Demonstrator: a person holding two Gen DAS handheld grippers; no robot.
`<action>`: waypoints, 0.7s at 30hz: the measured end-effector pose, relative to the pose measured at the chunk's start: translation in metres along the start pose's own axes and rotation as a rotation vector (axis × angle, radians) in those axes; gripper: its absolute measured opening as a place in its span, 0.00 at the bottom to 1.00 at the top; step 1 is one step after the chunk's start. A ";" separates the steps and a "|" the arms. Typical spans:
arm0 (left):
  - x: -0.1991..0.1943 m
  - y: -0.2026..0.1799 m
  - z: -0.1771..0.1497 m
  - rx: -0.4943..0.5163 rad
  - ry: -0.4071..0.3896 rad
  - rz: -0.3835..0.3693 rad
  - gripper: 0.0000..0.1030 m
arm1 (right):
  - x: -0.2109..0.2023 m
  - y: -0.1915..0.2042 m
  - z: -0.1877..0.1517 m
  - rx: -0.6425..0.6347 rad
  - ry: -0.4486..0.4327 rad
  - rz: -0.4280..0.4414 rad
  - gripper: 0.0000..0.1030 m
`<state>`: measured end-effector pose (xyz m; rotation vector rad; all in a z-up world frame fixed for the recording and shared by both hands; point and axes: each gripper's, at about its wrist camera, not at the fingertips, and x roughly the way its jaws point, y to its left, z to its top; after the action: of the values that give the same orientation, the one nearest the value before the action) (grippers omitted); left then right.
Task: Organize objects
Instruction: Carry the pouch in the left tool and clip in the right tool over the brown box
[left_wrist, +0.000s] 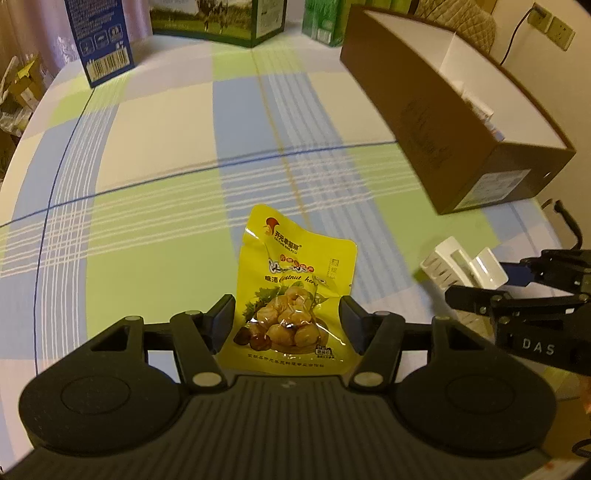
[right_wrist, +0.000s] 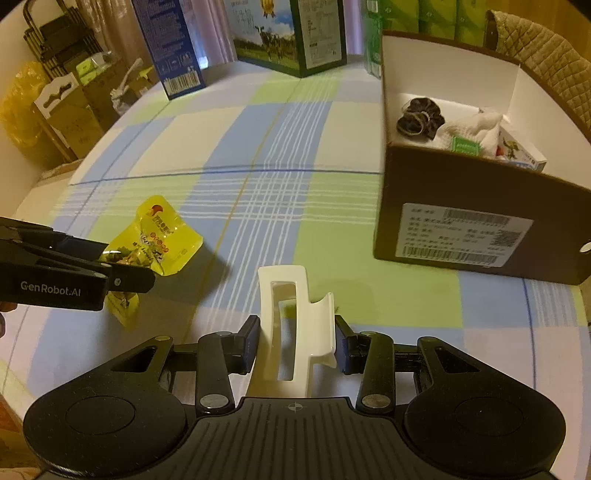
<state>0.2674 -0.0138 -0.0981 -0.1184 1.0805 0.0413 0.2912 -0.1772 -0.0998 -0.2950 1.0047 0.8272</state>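
A yellow chestnut snack packet (left_wrist: 295, 273) sits between the fingers of my left gripper (left_wrist: 288, 321), which is shut on its lower sides; the packet is creased. From the right wrist view the same packet (right_wrist: 166, 236) hangs just above the checked tablecloth in the left gripper (right_wrist: 125, 262). My right gripper (right_wrist: 295, 343) is shut on a white hair claw clip (right_wrist: 282, 274), both pads pressing its sides. The clip (left_wrist: 454, 264) and right gripper (left_wrist: 480, 280) show at the right of the left wrist view. An open brown cardboard box (right_wrist: 461, 192) stands right of both.
The box (left_wrist: 424, 122) holds a black scrunchie (right_wrist: 421, 118), white cloth (right_wrist: 476, 129) and a small carton. A blue carton (left_wrist: 103, 40) and green cartons (left_wrist: 221, 18) stand along the table's far edge. A quilted chair back (right_wrist: 546, 55) is behind the box.
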 end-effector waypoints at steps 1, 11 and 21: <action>-0.004 -0.003 0.001 0.001 -0.009 -0.002 0.55 | -0.004 -0.001 0.000 -0.001 -0.006 0.003 0.37; -0.033 -0.035 0.015 0.023 -0.084 -0.034 0.55 | -0.040 -0.018 0.003 0.021 -0.062 0.026 0.37; -0.051 -0.073 0.035 0.065 -0.153 -0.080 0.55 | -0.080 -0.043 0.018 0.063 -0.146 0.038 0.37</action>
<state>0.2804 -0.0808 -0.0312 -0.0984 0.9223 -0.0563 0.3125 -0.2339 -0.0293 -0.1599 0.8994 0.8377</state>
